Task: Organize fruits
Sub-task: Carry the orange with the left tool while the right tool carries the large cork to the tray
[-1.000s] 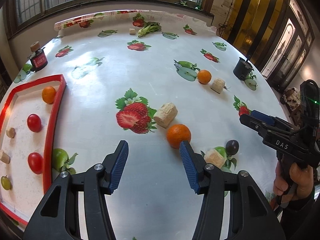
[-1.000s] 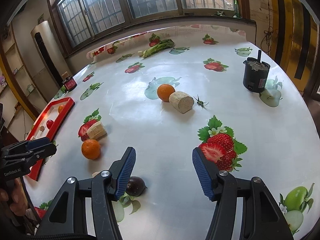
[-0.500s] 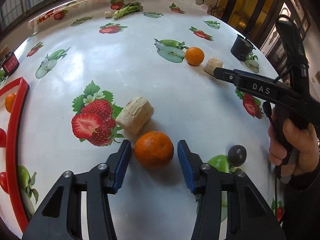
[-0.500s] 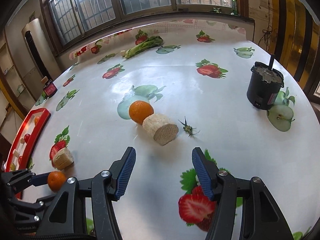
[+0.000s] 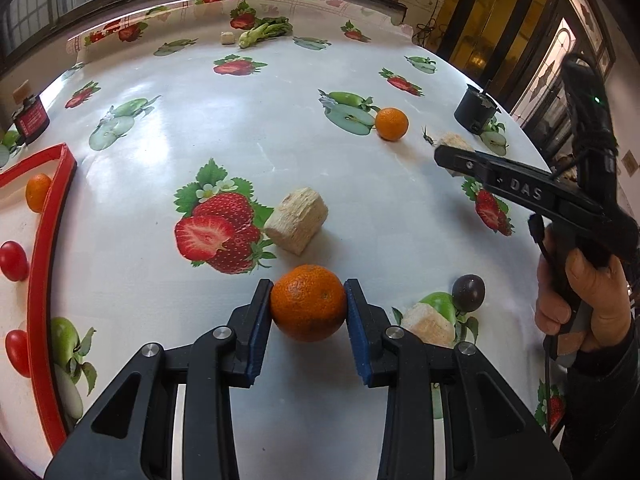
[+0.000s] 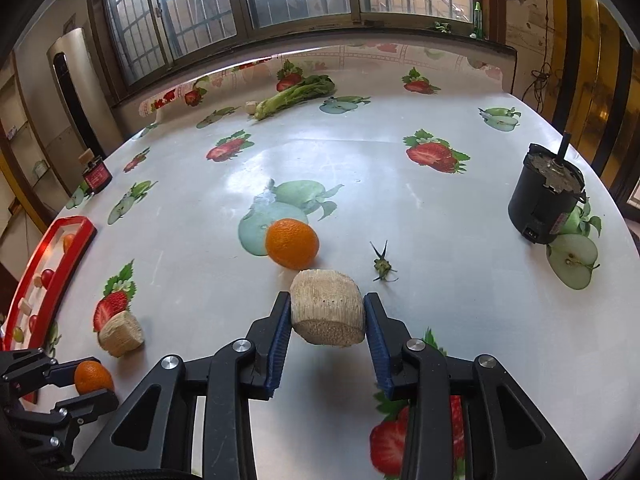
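Left tool [image 5: 309, 312] clamps orange [image 5: 308, 303] at lower centre on counter [image 5: 280, 128]. Right tool [image 6: 326, 328] clamps beige cut chunk [image 6: 327, 313], lower centre; second orange [image 6: 292, 243] just beyond.

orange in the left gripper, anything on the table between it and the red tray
Nothing visible does. The orange sits between the left gripper pads, and only printed tablecloth lies toward the red tray. The beige chunk sits farther back, off that line.

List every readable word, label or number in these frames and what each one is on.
"DAS": on the side of the right gripper, seen from the left wrist camera.
Red label on the small dark jar: too blurred to read.
Label on the black motor: too small to read.
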### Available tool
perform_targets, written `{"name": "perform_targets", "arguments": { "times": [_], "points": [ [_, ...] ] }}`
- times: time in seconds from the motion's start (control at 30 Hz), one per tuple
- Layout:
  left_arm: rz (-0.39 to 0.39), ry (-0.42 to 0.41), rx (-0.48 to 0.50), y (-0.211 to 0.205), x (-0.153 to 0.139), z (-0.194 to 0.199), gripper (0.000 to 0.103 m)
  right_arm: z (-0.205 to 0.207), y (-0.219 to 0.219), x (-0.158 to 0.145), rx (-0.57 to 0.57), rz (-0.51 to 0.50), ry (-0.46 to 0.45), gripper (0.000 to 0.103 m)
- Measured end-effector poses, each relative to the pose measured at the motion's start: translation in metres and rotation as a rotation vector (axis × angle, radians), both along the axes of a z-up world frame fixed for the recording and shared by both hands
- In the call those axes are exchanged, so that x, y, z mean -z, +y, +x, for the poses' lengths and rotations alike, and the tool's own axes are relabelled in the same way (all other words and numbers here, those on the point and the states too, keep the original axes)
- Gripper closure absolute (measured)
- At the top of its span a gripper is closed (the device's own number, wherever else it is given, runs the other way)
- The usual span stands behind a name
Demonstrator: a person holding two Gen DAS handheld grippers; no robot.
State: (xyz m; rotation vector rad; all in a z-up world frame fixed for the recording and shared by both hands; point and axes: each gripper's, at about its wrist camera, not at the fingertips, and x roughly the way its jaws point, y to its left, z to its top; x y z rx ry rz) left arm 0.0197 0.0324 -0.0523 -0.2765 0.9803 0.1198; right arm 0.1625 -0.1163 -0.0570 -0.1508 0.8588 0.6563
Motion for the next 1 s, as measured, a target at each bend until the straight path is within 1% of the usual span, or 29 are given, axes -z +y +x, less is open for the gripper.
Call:
{"name": "perform_targets", "arguments": {
  "times": [0.2,0.33,0.57,0.73,1.0],
  "points": [
    [0.007,-0.038,-0.056,0.016,-0.013,-0.024,0.07,-0.043,-0.006,-0.015,-0.041,0.074,0.021,0.066],
    [0.014,-0.063,-0.105,0.028,-0.021,-0.041,0.07,-0.065,-0.001,-0.022,-0.074,0.095,0.023,0.066],
    [0.074,-0.105,-0.184,0.047,-0.037,-0.071,0.07,-0.095,0.016,-0.036,-0.143,0.131,0.019,0.066],
    [0.102,-0.123,-0.233,0.058,-0.043,-0.088,0.07,-0.115,0.032,-0.043,-0.2,0.14,0.013,0.066],
    [0.124,-0.134,-0.28,0.07,-0.046,-0.107,0.07,-0.132,0.052,-0.042,-0.251,0.128,0.014,0.066]
  ]
}}
